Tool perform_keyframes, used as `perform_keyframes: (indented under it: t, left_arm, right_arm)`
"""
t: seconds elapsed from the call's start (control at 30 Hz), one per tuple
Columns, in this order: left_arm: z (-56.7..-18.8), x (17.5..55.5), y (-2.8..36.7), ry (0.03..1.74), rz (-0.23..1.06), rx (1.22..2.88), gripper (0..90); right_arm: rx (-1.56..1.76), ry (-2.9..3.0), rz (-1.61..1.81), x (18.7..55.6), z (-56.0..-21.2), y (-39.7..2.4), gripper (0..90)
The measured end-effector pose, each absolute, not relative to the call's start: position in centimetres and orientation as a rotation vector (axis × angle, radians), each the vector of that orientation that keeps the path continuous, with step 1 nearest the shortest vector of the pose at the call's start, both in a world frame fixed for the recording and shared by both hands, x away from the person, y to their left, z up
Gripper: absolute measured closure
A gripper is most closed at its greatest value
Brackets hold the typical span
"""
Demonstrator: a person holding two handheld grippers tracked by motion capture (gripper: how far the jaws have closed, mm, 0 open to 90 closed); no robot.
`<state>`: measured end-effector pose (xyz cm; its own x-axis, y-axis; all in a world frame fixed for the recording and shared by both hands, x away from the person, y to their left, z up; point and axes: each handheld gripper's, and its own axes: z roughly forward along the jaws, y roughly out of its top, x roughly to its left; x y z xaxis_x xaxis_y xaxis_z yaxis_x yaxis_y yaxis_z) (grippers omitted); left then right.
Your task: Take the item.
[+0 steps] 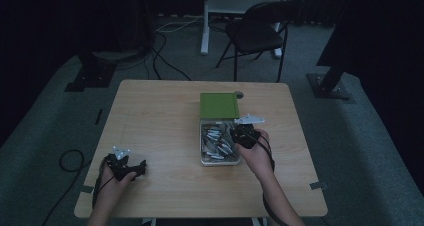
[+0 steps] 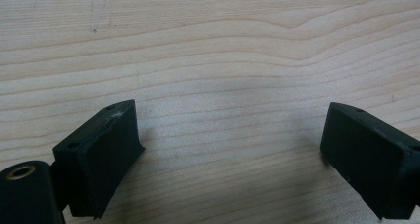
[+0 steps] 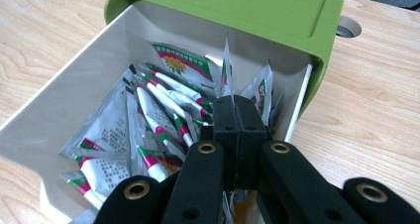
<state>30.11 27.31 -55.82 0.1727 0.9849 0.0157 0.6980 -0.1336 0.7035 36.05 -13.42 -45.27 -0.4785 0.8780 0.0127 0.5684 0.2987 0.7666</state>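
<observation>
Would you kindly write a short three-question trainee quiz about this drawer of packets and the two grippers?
1. True or false: the right gripper has its jaws shut on a packet standing in the drawer.
2. What lies under the left gripper? A. bare table B. packets C. the lid
3. What colour is the cover over the drawer's far end?

Key: 1 true; 2 A, the wooden table; 3 green.
</observation>
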Motion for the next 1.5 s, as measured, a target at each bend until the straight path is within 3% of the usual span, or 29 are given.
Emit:
perform_keyframes:
  t: [1.5]
  left_arm:
    - [-55.8,30.1,27.3,1.584,0.669,1.896,8.9]
  right_arm:
    - [1.268,1.993,1.188,35.1,-39.1,-17.4,90.0]
